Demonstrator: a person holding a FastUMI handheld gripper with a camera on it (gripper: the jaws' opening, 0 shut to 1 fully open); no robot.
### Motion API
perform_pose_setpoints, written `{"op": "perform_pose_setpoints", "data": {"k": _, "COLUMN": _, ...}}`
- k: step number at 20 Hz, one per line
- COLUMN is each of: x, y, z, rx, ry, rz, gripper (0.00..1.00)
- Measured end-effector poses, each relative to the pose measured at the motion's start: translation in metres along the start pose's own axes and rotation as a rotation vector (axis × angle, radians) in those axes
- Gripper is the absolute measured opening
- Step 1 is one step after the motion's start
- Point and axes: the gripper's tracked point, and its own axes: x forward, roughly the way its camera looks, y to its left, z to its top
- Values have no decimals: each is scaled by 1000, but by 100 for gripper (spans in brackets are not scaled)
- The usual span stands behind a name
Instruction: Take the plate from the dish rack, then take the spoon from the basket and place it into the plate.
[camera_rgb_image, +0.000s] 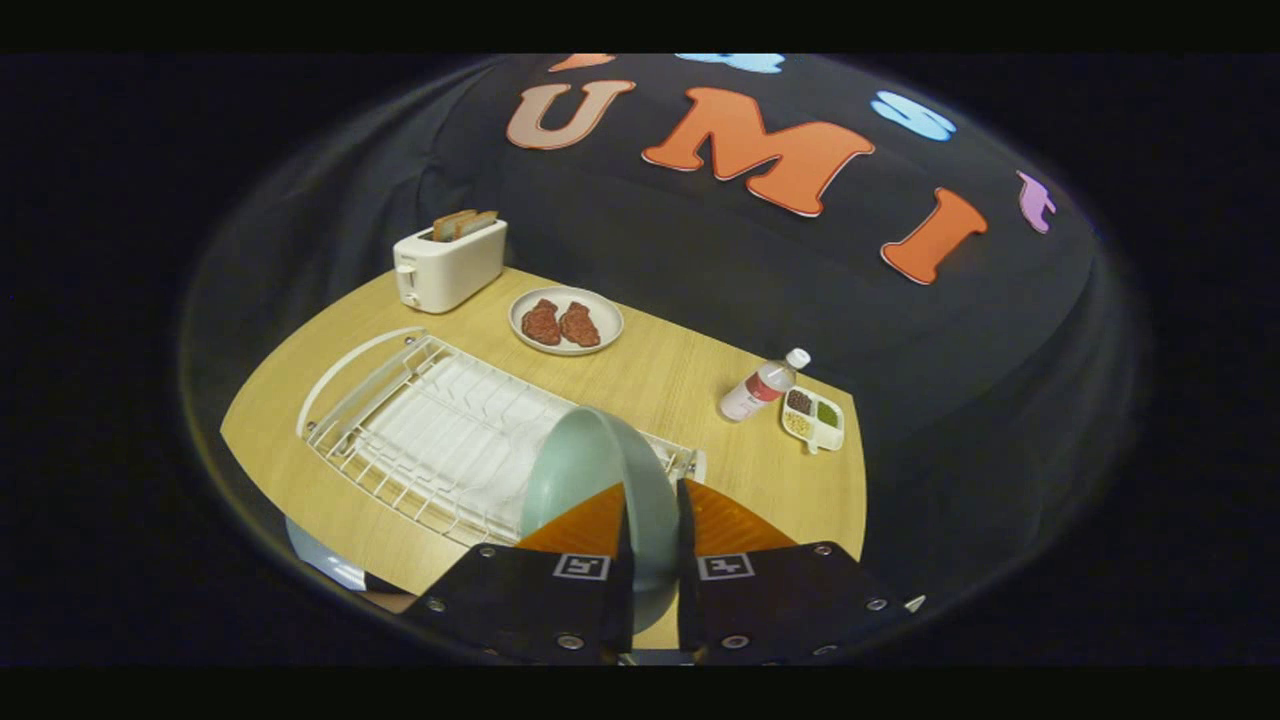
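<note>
Gripper (652, 520) jaws clenched on the pale green plate's (575, 470) rim, holding it edge-on above the dish rack (420, 430). Judged rigid, glazed, slippery, breakable; rim grip looks adequate.

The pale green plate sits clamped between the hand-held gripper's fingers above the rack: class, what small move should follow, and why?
Probably carry the plate sideways, clear of the dish rack, and lower it flat onto bare table. The hand-held gripper pinches its rim on edge, and the plate must lie flat for a spoon.
</note>
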Motion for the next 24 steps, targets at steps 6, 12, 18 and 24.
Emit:
{"op": "perform_pose_setpoints", "data": {"k": 6, "x": -28, "y": 24, "z": -50, "rx": 91, "ry": -43, "rz": 124, "gripper": 17}}
{"op": "perform_pose_setpoints", "data": {"k": 12, "x": -27, "y": 34, "z": -108, "rx": 189, "ry": -36, "rz": 225, "gripper": 17}}
{"op": "perform_pose_setpoints", "data": {"k": 18, "x": -16, "y": 35, "z": -156, "rx": 332, "ry": -23, "rz": 309, "gripper": 17}}
{"op": "perform_pose_setpoints", "data": {"k": 24, "x": 1, "y": 51, "z": -194, "rx": 495, "ry": 15, "rz": 443, "gripper": 17}}
